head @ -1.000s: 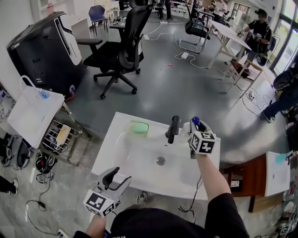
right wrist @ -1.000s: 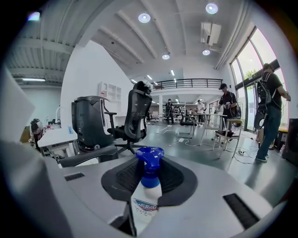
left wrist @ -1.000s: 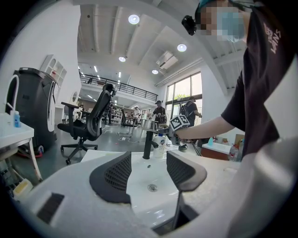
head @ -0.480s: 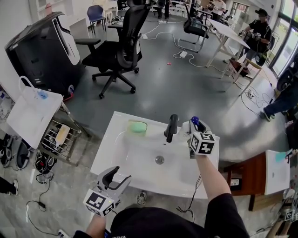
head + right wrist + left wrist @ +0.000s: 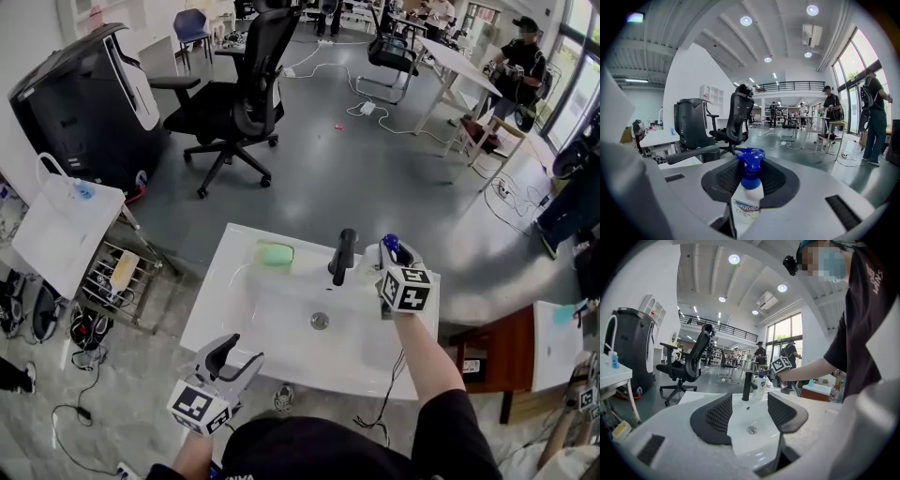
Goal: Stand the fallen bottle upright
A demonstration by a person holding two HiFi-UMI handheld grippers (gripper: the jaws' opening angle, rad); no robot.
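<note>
A white bottle [image 5: 389, 253] with a blue cap stands upright on the back right rim of the white sink [image 5: 225, 281], just right of the black faucet [image 5: 343, 255]. My right gripper [image 5: 392, 251] reaches level to it. In the right gripper view the bottle [image 5: 747, 199] fills the gap between the black pads of my right gripper [image 5: 750, 177], which flank its shoulders. These jaws have just been opening slightly, with the bottle still between them. My left gripper [image 5: 232, 360] hangs open and empty at the sink's front left edge. From my left gripper [image 5: 750, 404] the bottle [image 5: 761, 383] shows far off beside the faucet [image 5: 747, 386].
A green soap bar [image 5: 276, 254] lies on the sink's back rim, left of the faucet. The drain [image 5: 320, 321] sits mid-basin. Left of the sink are a wire rack [image 5: 122, 277] and a white table [image 5: 61, 234]. An office chair [image 5: 239, 94] stands beyond on the grey floor.
Only the head view has drifted a little. Both grippers and the bottle stay where they were.
</note>
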